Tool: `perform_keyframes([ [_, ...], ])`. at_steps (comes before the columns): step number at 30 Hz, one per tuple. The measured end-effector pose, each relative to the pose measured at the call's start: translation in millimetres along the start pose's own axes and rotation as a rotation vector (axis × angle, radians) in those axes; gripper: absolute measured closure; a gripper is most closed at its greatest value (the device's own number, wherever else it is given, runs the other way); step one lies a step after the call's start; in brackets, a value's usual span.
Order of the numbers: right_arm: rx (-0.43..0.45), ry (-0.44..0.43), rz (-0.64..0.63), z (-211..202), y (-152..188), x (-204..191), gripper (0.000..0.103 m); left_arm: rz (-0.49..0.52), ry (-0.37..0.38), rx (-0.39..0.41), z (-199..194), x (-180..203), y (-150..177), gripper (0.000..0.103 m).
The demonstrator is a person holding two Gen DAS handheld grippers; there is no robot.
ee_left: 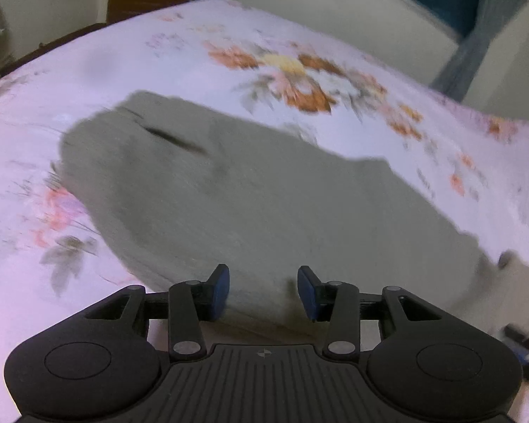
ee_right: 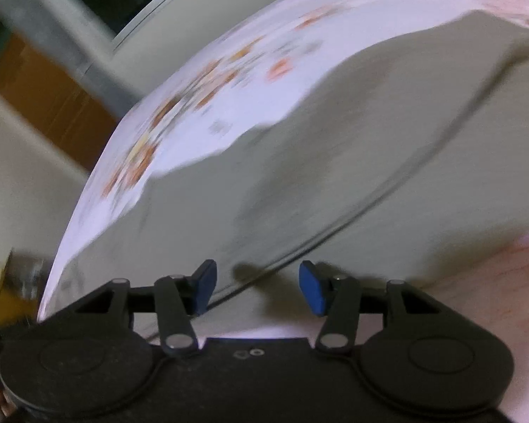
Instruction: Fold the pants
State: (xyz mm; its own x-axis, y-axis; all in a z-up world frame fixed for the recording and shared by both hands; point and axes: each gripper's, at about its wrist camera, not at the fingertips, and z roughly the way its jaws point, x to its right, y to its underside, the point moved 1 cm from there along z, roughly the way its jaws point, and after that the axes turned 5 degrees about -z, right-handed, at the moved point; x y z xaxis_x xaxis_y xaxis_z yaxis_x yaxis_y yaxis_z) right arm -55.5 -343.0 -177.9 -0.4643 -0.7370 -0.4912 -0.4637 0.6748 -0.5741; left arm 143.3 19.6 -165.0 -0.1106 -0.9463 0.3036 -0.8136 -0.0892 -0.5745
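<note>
Blue-padded left tongs [ee_left: 262,290] spread, nothing between pads; right tongs [ee_right: 257,287] likewise spread, empty, above seam line. Grey pants [ee_left: 236,204] lie just beyond, soft matte knit, folded slab with slit pocket, on floral bed sheet [ee_left: 335,81]. Judged: fold just released; next move calls for regrasping edge for another fold.

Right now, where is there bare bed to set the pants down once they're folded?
Bare floral sheet lies beyond the grey pants, between their far edge and the wall, around the orange flower print. A narrower strip runs left of them. The near edge is crowded: pants fill it under both open grippers.
</note>
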Motion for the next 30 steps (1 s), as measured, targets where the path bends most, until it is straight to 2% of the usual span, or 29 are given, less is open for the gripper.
perform_keyframes([
  [4, 0.073, 0.065, 0.134, -11, -22, 49, 0.051, 0.018, -0.034, -0.006, 9, 6, 4, 0.054],
  [5, 0.093, 0.078, 0.171, -11, -26, 61, 0.053, 0.016, -0.036, -0.008, 10, 6, 4, 0.054],
  [6, 0.112, 0.086, 0.204, -11, -30, 71, 0.060, 0.015, -0.037, -0.009, 10, 6, 4, 0.054],
  [8, 0.140, 0.095, 0.258, -8, -35, 86, 0.068, 0.019, -0.043, -0.011, 11, 5, 5, 0.054],
  [12, 0.163, 0.093, 0.283, 0, -41, 89, 0.070, 0.024, -0.058, -0.012, 15, 8, 5, 0.054],
  [13, 0.158, 0.089, 0.278, 2, -43, 87, 0.070, 0.025, -0.062, -0.012, 15, 8, 5, 0.054],
  [14, 0.154, 0.086, 0.267, 4, -44, 85, 0.075, 0.028, -0.066, -0.013, 17, 9, 5, 0.054],
  [15, 0.148, 0.085, 0.245, 4, -47, 84, 0.092, 0.030, -0.069, -0.012, 17, 10, 5, 0.054],
  [16, 0.143, 0.092, 0.214, 3, -48, 79, 0.095, 0.032, -0.071, -0.012, 18, 11, 5, 0.054],
  [23, 0.186, 0.139, 0.016, -35, -55, 53, 0.097, 0.064, -0.089, -0.002, 20, 13, 7, 0.054],
  [27, 0.238, 0.156, -0.109, -69, -42, 35, 0.097, 0.067, -0.090, 0.001, 20, 14, 8, 0.053],
  [30, 0.203, 0.181, -0.137, -71, -21, 37, 0.099, 0.075, -0.091, 0.004, 20, 14, 8, 0.053],
])
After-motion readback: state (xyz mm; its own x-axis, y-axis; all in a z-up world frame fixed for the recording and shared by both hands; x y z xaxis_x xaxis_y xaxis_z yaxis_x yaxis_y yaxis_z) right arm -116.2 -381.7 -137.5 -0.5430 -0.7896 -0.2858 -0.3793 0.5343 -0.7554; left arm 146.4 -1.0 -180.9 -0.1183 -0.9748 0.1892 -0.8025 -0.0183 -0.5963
